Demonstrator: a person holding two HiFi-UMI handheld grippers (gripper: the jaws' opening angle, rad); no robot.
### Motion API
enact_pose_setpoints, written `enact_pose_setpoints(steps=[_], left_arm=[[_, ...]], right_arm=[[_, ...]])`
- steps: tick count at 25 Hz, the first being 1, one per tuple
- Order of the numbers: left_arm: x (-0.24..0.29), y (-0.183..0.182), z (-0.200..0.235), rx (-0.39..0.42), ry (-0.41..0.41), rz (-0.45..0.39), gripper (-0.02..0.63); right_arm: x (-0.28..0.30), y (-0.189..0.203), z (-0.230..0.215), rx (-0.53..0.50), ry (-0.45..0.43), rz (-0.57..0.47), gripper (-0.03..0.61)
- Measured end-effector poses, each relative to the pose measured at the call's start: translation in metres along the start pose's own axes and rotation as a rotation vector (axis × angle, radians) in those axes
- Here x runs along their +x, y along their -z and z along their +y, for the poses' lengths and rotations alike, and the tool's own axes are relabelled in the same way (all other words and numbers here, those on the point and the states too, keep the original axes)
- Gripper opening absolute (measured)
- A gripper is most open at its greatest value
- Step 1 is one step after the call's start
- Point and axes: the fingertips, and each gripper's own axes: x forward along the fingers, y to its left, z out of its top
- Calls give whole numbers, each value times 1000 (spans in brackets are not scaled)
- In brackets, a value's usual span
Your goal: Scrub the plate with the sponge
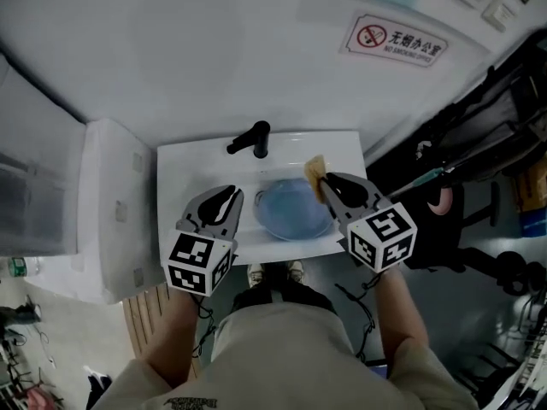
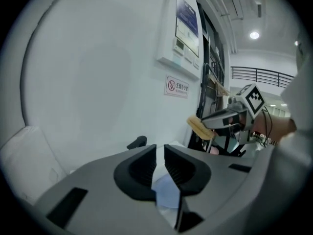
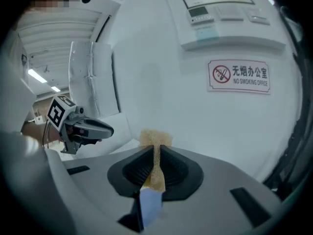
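A round blue plate (image 1: 291,210) lies in the basin of a white sink (image 1: 195,162). My right gripper (image 1: 325,182) hovers over the plate's right rim, shut on a thin yellow sponge (image 1: 314,168). The sponge (image 3: 155,137) is pinched flat between the jaws and sticks out past the tips. My left gripper (image 1: 231,198) hangs over the plate's left side, apart from it, its jaws a narrow slit apart with nothing between them. In the left gripper view the plate (image 2: 166,190) shows through that slit, and the right gripper (image 2: 215,119) with the sponge (image 2: 199,127) is off to the right.
A black faucet (image 1: 255,138) stands at the back of the sink. A white cabinet (image 1: 107,203) flanks the sink on the left. Dark chairs and gear (image 1: 479,152) crowd the right side. A no-smoking sign (image 1: 397,39) hangs on the wall.
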Motion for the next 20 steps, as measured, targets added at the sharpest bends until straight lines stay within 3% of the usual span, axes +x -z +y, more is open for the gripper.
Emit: enact_pose_setpoints(steps=[4, 9, 15, 20], left_arm=[[32, 25, 3, -38, 21, 81, 108], [68, 66, 12, -85, 44, 198, 156], [110, 129, 15, -315, 119, 305, 161], [135, 184, 14, -388, 150, 419, 170]], right_arm=[[34, 23, -7, -76, -78, 114, 49], [77, 60, -11, -87, -144, 218, 49], [124, 116, -18, -69, -189, 320, 51], [155, 162, -18, -56, -214, 396, 51]])
